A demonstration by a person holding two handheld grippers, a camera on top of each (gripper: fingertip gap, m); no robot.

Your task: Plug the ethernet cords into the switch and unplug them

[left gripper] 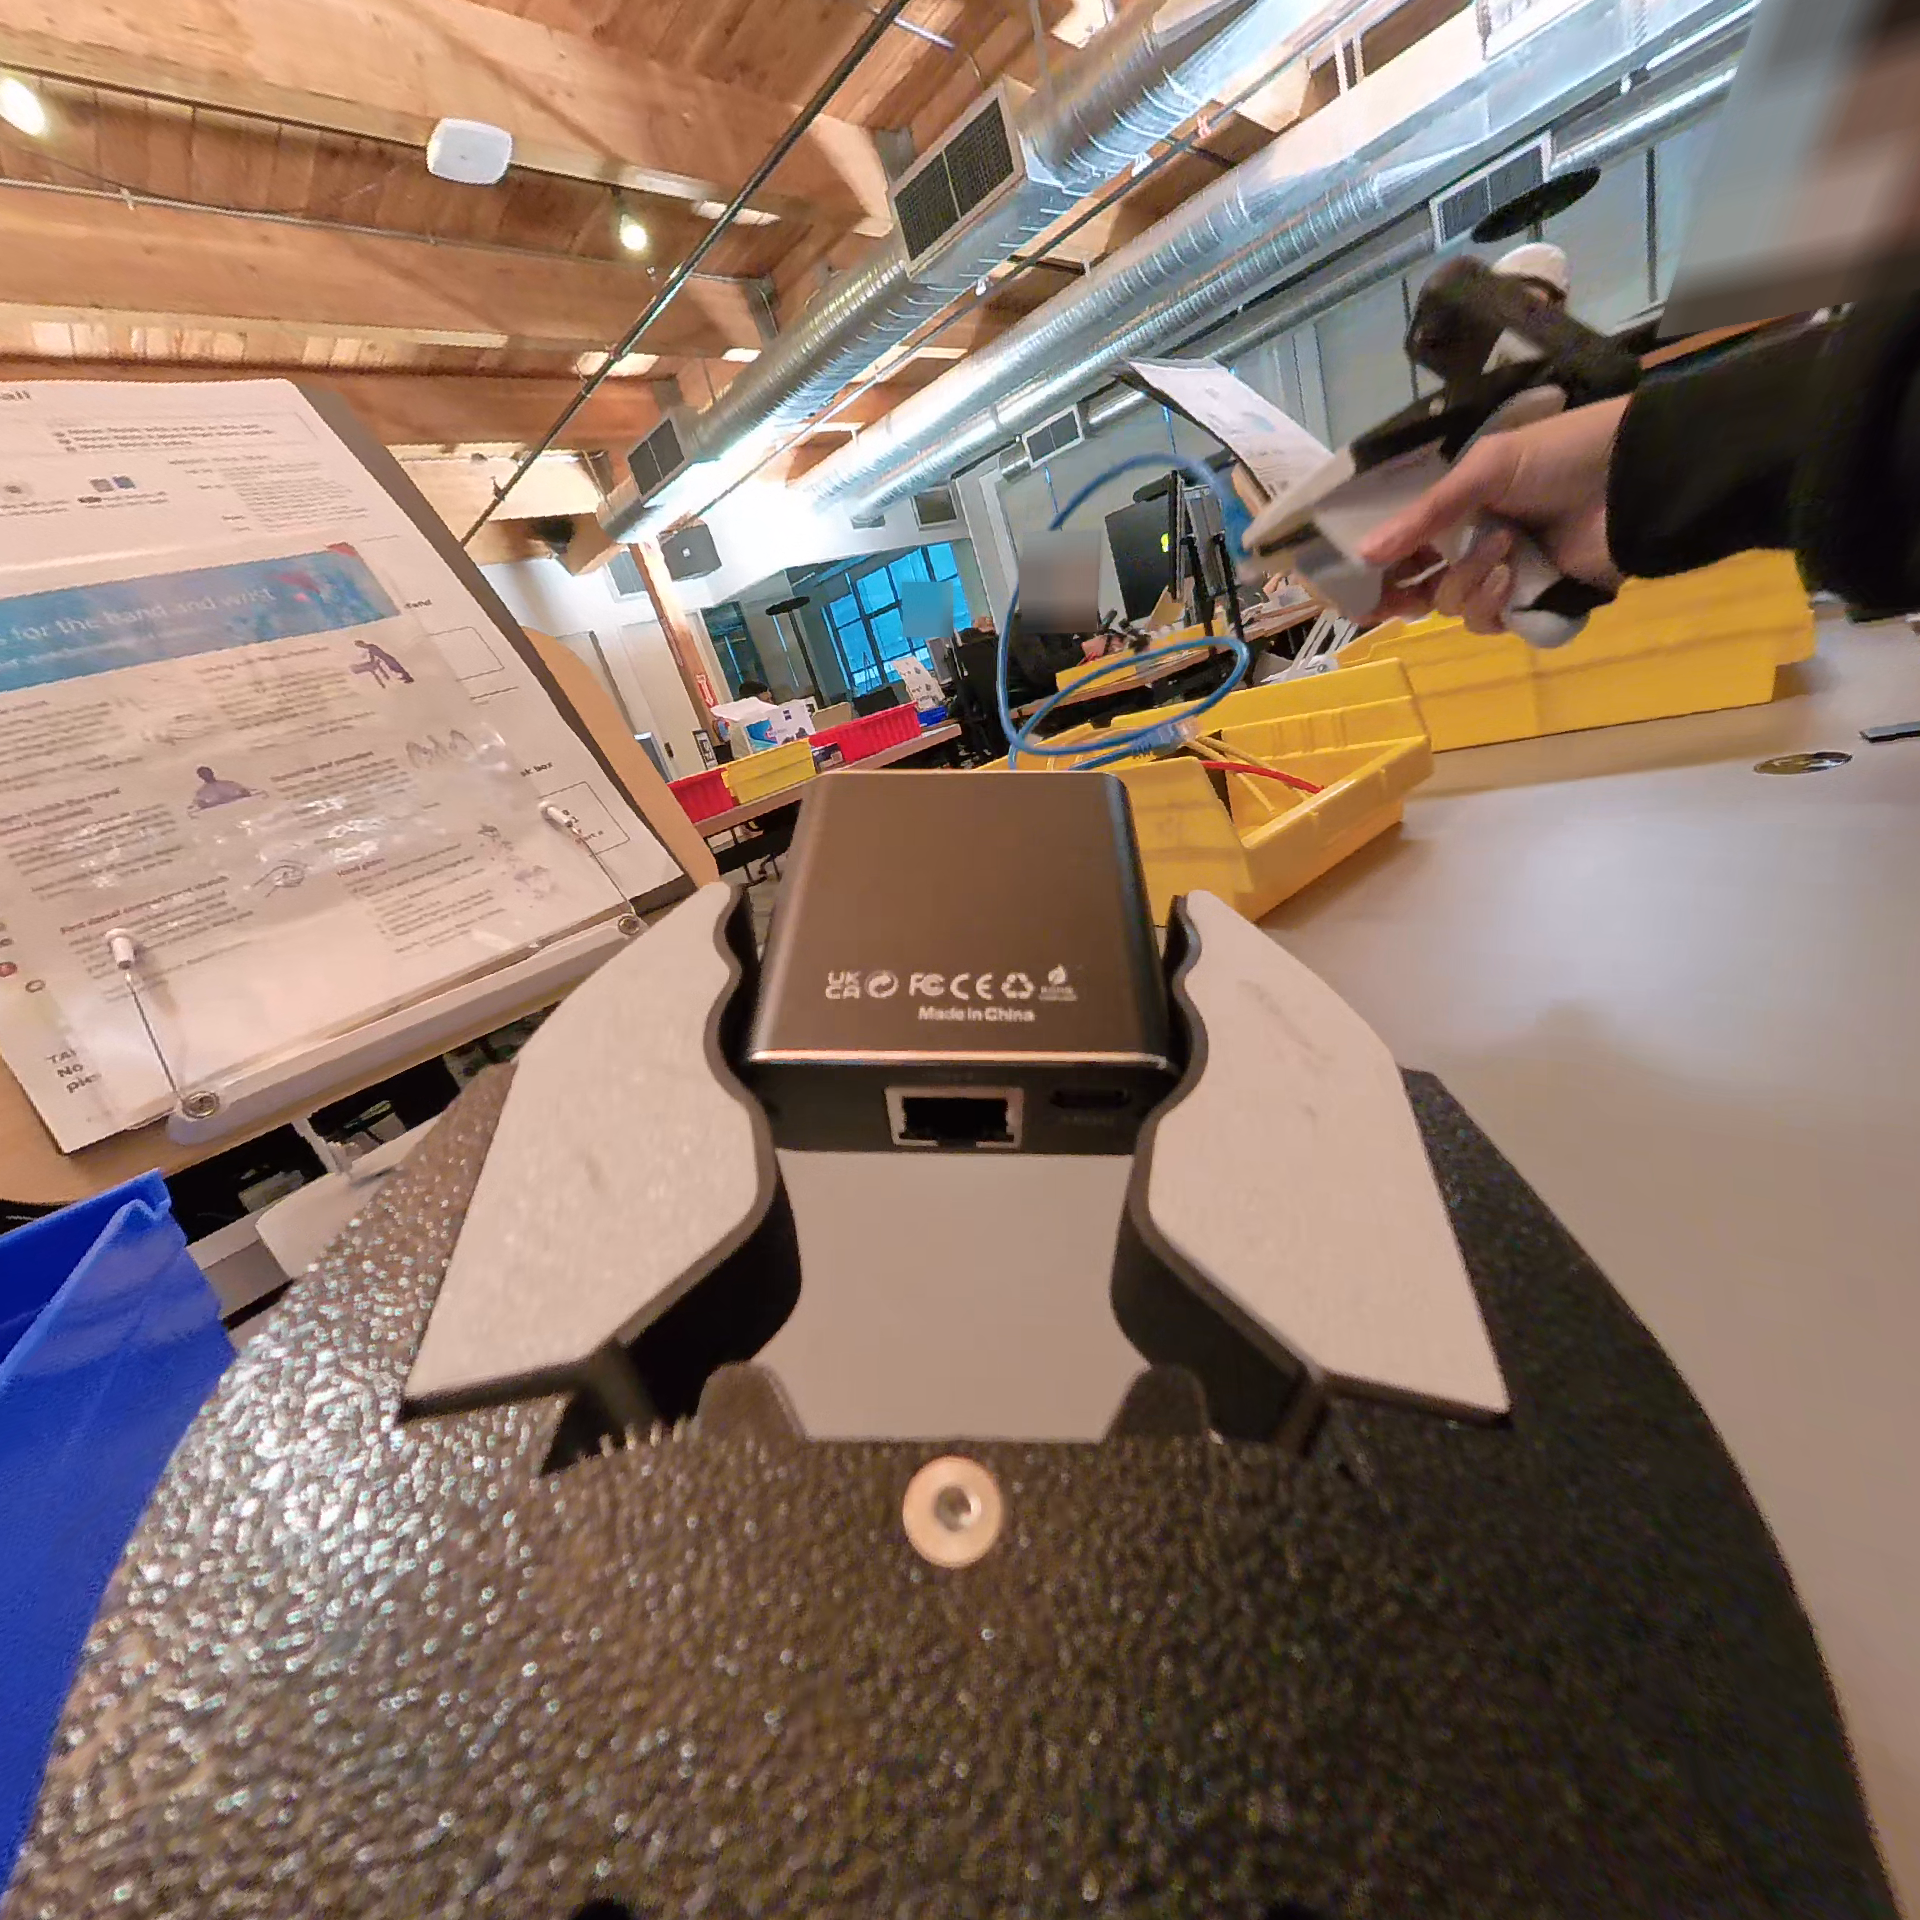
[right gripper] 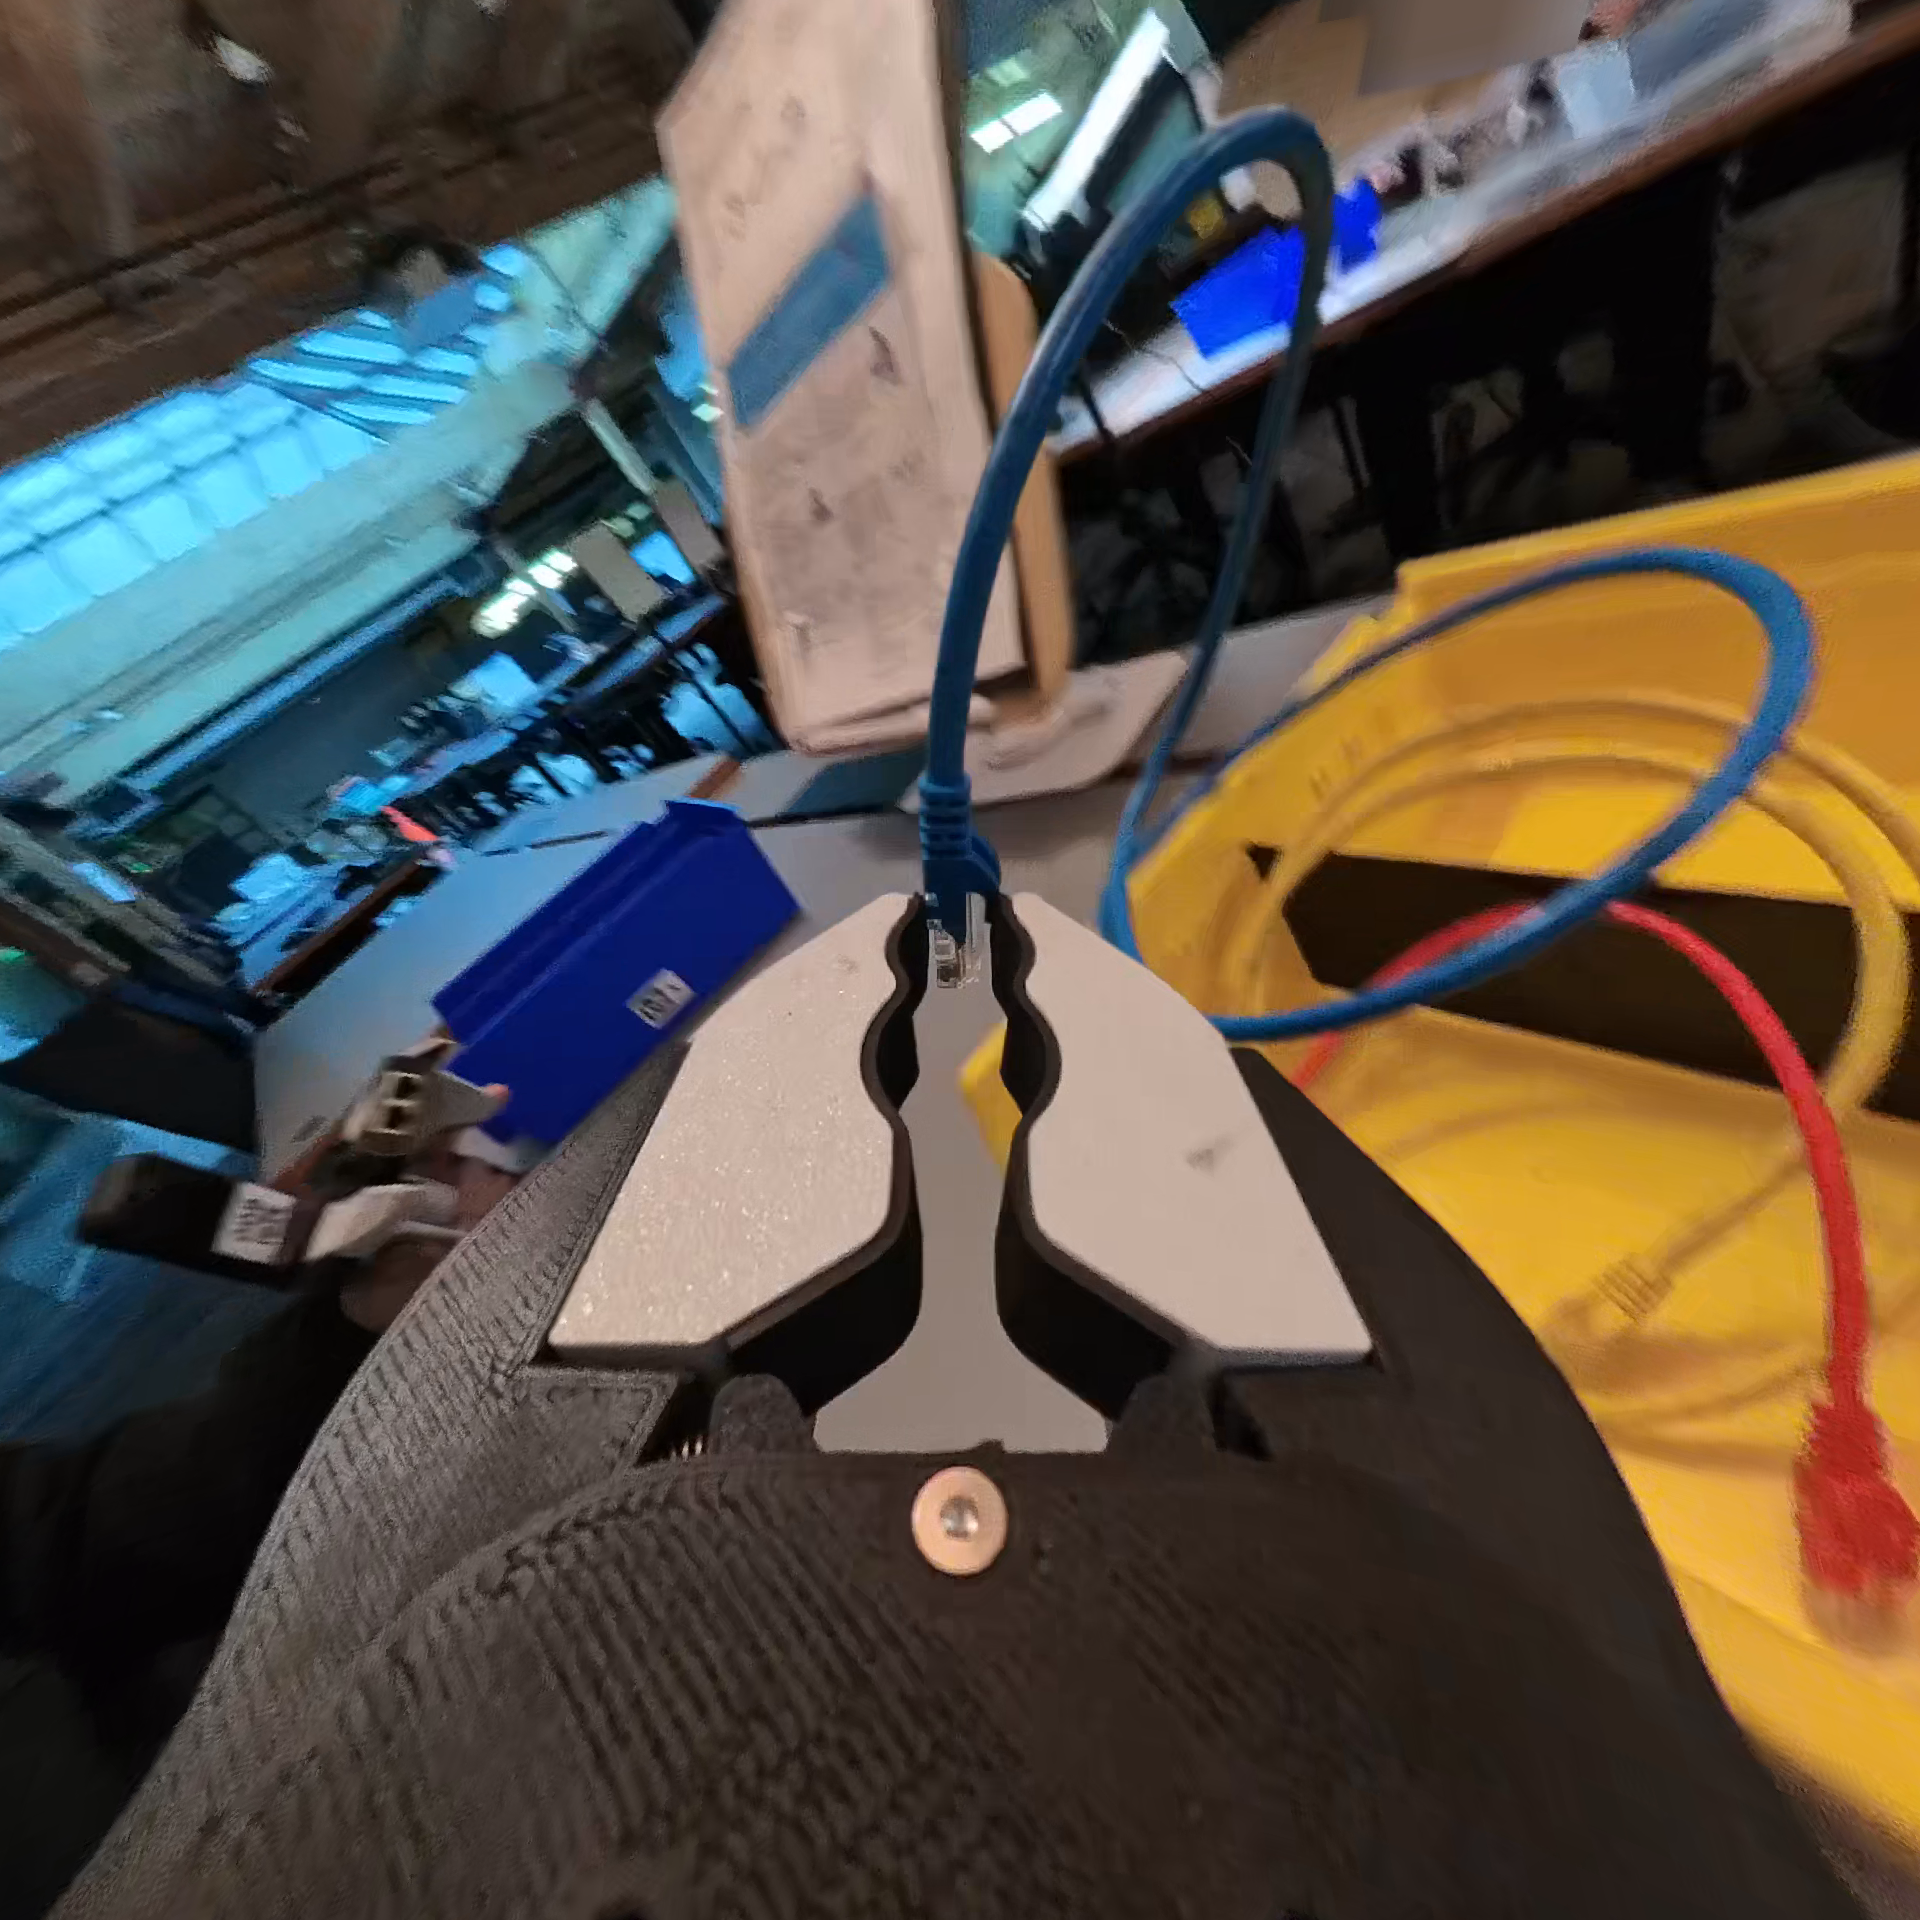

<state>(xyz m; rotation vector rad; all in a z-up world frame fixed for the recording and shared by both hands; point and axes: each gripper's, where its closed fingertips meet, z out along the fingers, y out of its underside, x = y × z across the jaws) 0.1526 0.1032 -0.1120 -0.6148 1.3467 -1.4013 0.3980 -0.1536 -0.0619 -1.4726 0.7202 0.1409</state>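
Note:
My left gripper [left gripper: 961, 925] is shut on a small black switch [left gripper: 961, 914], held above the grey table with one empty port [left gripper: 954, 1117] facing the camera. My right gripper [right gripper: 958, 914] is shut on the clear plug [right gripper: 956, 951] of a blue ethernet cord [right gripper: 1049, 416], which loops up and back down over a yellow bin [right gripper: 1558, 1143]. A red cord [right gripper: 1808, 1195] and a yellow cord [right gripper: 1860, 935] lie in that bin. In the left wrist view the right gripper [left gripper: 1262, 540] shows at the upper right, held in a hand, with the blue cord [left gripper: 1122, 665] hanging from it. The left gripper and switch [right gripper: 187, 1216] show blurred at the left of the right wrist view.
Several yellow bins [left gripper: 1340, 800] stand on the grey table [left gripper: 1610, 987] beyond the switch. A blue bin [left gripper: 94, 1382] sits at the left, also in the right wrist view [right gripper: 613, 956]. An instruction sheet on a stand [left gripper: 281, 748] leans at the left. Other work tables fill the background.

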